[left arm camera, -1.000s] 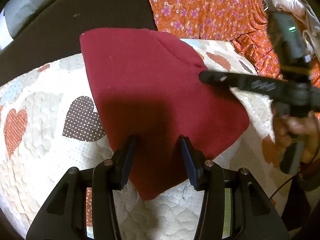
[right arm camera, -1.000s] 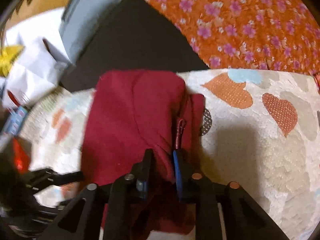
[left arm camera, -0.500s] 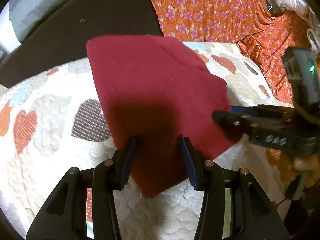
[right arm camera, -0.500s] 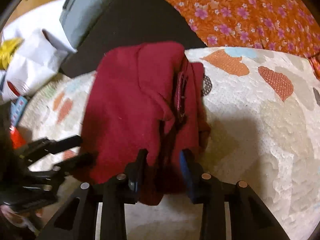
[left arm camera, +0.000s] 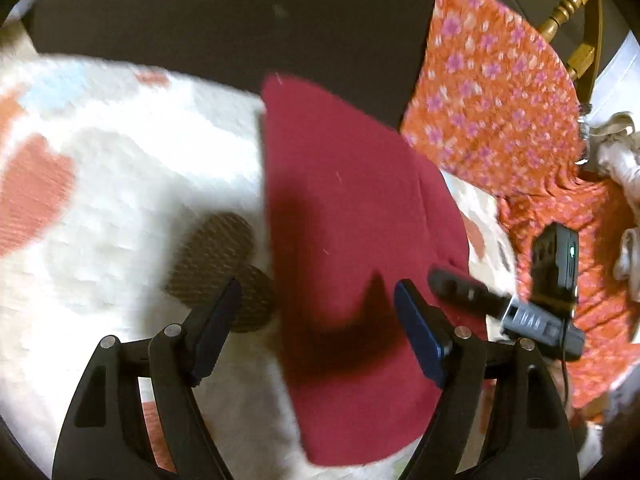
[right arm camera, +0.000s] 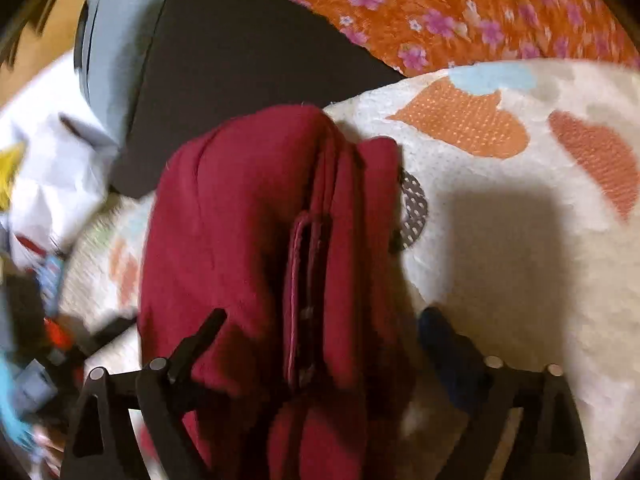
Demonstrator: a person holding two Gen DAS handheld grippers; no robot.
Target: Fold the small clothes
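while spread wide: 2 claws, left claw (left arm camera: 316,312), right claw (right arm camera: 320,336) | 1 red garment (left arm camera: 344,216) folded | 1 heart quilt (left arm camera: 120,184)

So that's one red cloth (left arm camera: 352,216), one heart quilt (left arm camera: 120,184), one orange flowered fabric (left arm camera: 492,92), one black cushion (left arm camera: 224,28), two grippers (left arm camera: 316,312) (right arm camera: 320,344).

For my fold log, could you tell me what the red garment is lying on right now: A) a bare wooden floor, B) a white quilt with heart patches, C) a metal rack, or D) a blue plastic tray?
B: the red garment lies on the white quilt, whose brown and orange heart patches show beside it in both wrist views.
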